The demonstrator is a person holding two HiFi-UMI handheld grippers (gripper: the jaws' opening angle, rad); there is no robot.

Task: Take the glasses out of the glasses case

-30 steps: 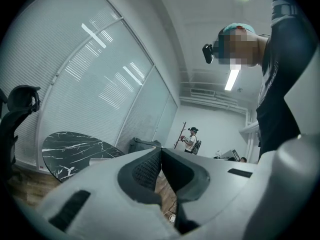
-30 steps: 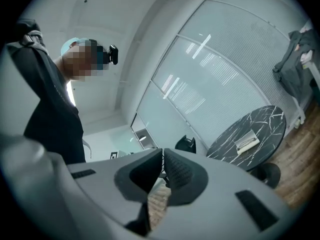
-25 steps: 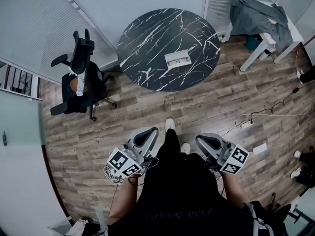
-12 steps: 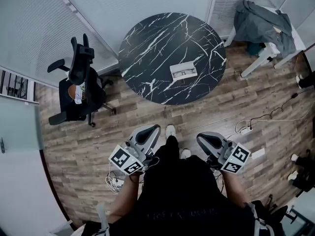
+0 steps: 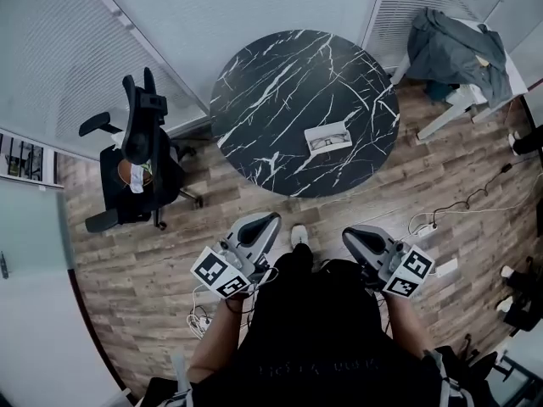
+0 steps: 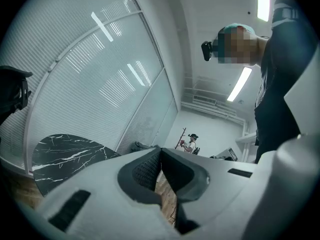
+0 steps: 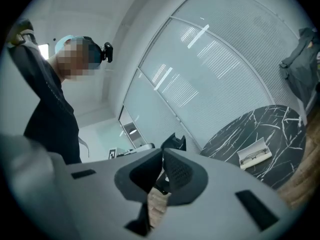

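An open white glasses case (image 5: 328, 138) lies on the round black marble table (image 5: 280, 75), right of its middle, with the glasses (image 5: 327, 142) inside. Both grippers are held low in front of the person's body, well short of the table's near edge. My left gripper (image 5: 268, 220) is shut with nothing in it, and so is my right gripper (image 5: 349, 232). In the right gripper view the case (image 7: 255, 154) shows far off on the table (image 7: 280, 124), beyond the closed jaw tips (image 7: 162, 152). The left gripper view shows the table (image 6: 65, 154) at the left, past its closed tips (image 6: 160, 149).
A black office chair (image 5: 136, 147) stands left of the table. A white side table (image 5: 462, 91) draped with a grey jacket (image 5: 454, 41) is at the back right. Cables and a power strip (image 5: 445, 267) lie on the wood floor at the right. A glass wall runs behind.
The person has stepped toward the table, so the table and case sit lower and nearer in the head view. Both grippers stay shut at the same place before the body.
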